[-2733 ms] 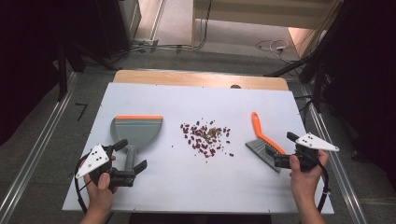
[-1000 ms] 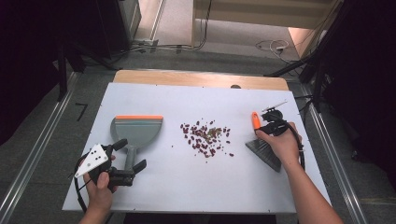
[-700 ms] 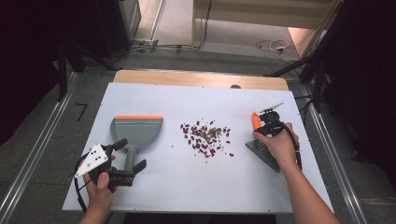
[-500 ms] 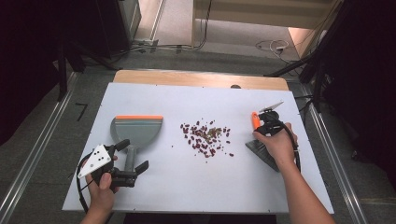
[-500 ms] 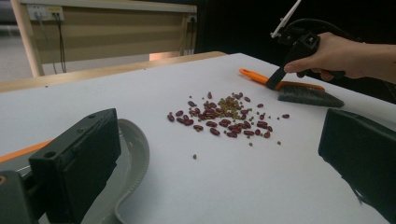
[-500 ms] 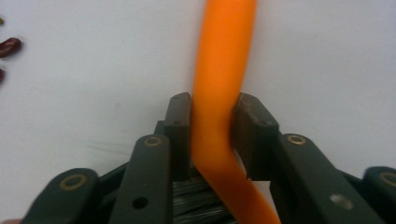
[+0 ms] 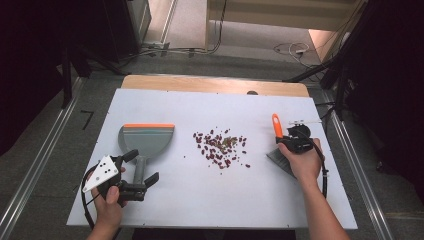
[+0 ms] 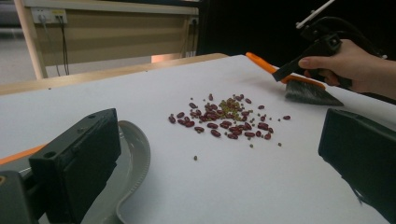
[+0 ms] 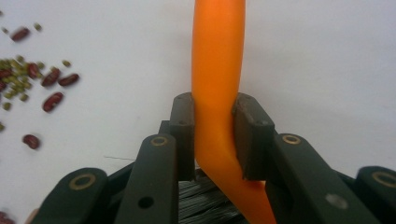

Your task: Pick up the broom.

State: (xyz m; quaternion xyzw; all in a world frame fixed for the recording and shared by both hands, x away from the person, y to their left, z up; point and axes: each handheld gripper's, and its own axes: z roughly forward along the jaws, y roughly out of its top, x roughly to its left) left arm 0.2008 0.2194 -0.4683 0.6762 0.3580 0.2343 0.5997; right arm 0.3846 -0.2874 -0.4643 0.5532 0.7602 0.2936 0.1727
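The brush (image 7: 278, 145) lies near the desk's (image 7: 300, 210) right edge, beans (image 7: 220, 147) mid-desk, the dustpan (image 7: 145, 140) toward the left edge. The left gripper (image 8: 219, 163) gapes empty, level beside the dustpan. The right gripper (image 9: 214, 140) has just clamped the brush's orange handle, pointing along it.

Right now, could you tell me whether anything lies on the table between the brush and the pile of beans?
Nothing visible does. The right tongs are shut on the brush handle, and bare white table separates its bristles from the beans.
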